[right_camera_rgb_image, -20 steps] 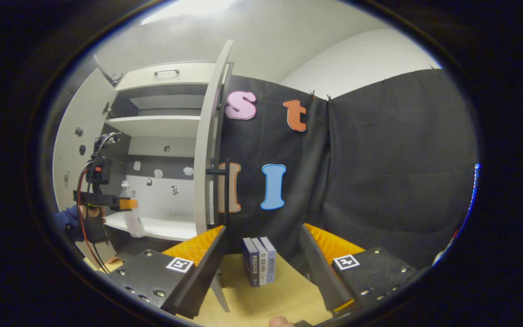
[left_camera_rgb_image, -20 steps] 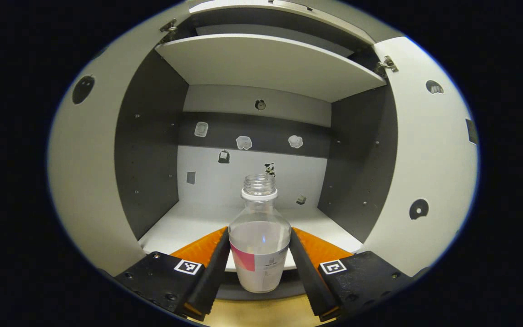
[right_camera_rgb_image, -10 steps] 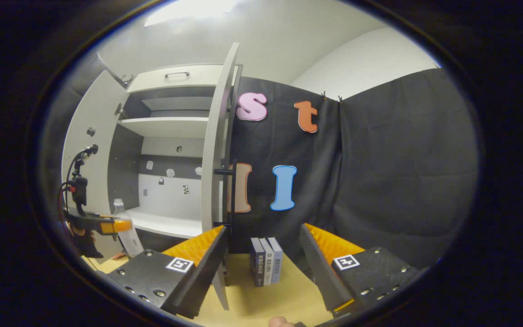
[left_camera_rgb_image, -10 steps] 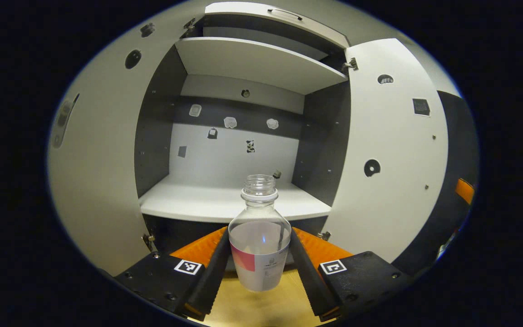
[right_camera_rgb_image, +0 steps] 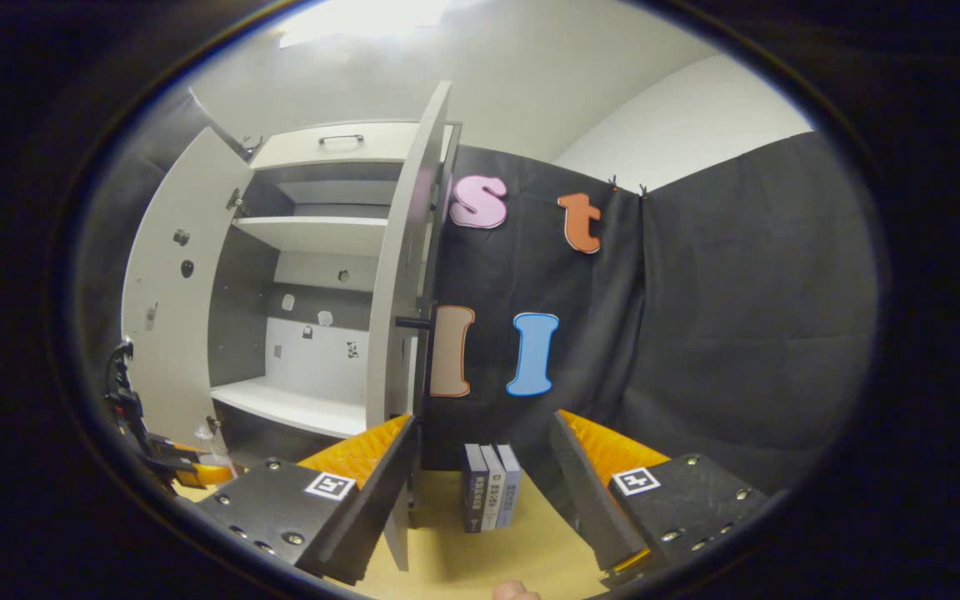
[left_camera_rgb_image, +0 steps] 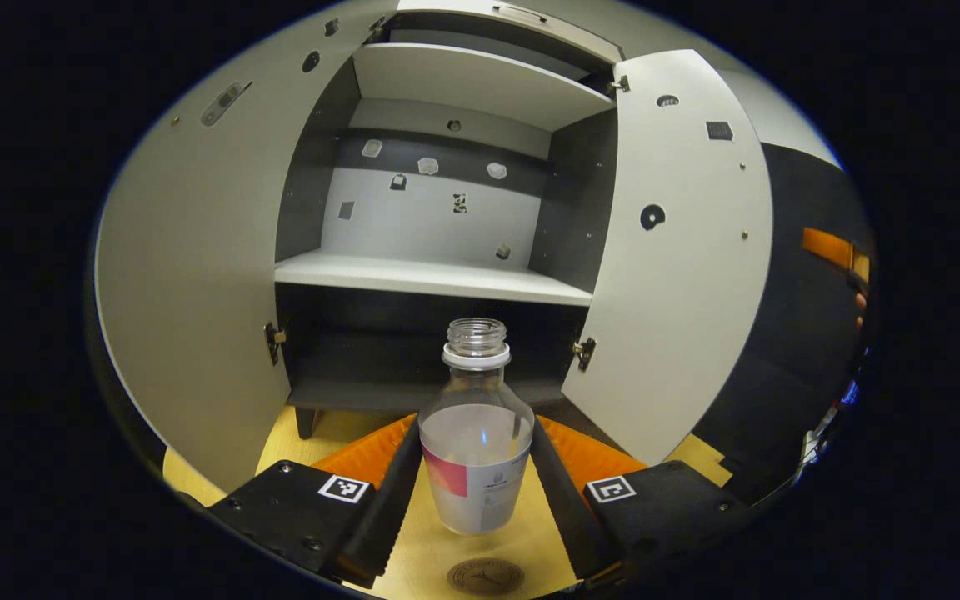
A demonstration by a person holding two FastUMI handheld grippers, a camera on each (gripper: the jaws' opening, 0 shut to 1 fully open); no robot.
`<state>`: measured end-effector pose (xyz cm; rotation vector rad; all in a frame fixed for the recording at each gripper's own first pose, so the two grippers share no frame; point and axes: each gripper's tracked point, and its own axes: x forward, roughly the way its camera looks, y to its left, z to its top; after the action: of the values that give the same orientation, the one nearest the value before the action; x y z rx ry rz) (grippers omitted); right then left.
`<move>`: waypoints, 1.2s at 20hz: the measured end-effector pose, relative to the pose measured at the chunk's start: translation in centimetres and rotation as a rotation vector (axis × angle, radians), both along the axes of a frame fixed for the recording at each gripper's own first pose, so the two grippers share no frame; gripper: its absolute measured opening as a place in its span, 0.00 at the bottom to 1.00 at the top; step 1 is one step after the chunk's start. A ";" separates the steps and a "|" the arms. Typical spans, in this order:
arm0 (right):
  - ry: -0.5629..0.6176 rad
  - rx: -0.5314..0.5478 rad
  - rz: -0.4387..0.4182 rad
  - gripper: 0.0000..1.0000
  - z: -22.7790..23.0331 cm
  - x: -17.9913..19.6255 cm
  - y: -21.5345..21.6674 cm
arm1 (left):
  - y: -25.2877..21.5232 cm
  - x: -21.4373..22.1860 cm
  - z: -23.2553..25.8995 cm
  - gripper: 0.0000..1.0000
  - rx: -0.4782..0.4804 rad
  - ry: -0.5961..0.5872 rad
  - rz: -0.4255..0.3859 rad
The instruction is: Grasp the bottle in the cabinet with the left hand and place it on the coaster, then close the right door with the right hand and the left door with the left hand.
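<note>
My left gripper (left_camera_rgb_image: 477, 487) is shut on a clear, uncapped bottle (left_camera_rgb_image: 475, 400) with a pink and white label, held upright outside the cabinet. Just below the bottle, a round brown coaster (left_camera_rgb_image: 486, 576) lies on the wooden table. The bottle's base hangs a little above it. Both doors stand open: the left door (left_camera_rgb_image: 188, 275) and the right door (left_camera_rgb_image: 680, 250). My right gripper (right_camera_rgb_image: 480, 500) is open and holds nothing. Its view sees the right door (right_camera_rgb_image: 401, 308) edge-on just ahead, with the dark handle (right_camera_rgb_image: 413, 322). The left gripper (right_camera_rgb_image: 184, 467) with the bottle is low at the far left there.
The white middle shelf (left_camera_rgb_image: 430, 275) inside the cabinet is bare. Three books (right_camera_rgb_image: 490, 497) stand upright on the table (right_camera_rgb_image: 463, 558) between my right fingers, in front of the black cloth wall. The right gripper's orange finger (left_camera_rgb_image: 834, 250) shows at the far right of the left gripper view.
My left gripper has pulled the bottle out of the cabinet and lowered it towards the table, bringing the coaster into view beneath. The right gripper has barely shifted and stays open.
</note>
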<state>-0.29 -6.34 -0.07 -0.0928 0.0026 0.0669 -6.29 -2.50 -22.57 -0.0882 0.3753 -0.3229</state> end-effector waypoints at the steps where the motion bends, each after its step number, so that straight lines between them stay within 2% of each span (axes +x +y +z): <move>1: -0.001 -0.002 0.005 0.96 0.0 0.1 0.0 | 0.1 -0.8 -1.3 0.80 0.002 0.024 0.003; 10: 0.000 -0.013 0.047 0.96 -0.5 1.5 0.4 | 0.9 -5.2 -9.4 0.81 -0.083 0.216 0.101; 14: 0.005 -0.014 0.049 0.96 -0.9 1.6 0.0 | 0.8 -5.0 -10.2 0.81 -0.090 0.163 0.130; 22: 0.023 -0.021 0.050 0.96 -1.6 2.0 -0.8 | 0.2 -6.3 -13.7 0.81 -0.027 0.203 0.141; 24: 0.029 -0.024 0.057 0.96 -1.8 2.2 -0.7 | 0.2 -6.1 -13.4 0.82 -0.016 0.172 0.140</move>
<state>1.93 -7.01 -1.91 -0.1158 0.0302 0.1251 -12.36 -2.33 -35.99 -0.1582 0.5341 -0.1806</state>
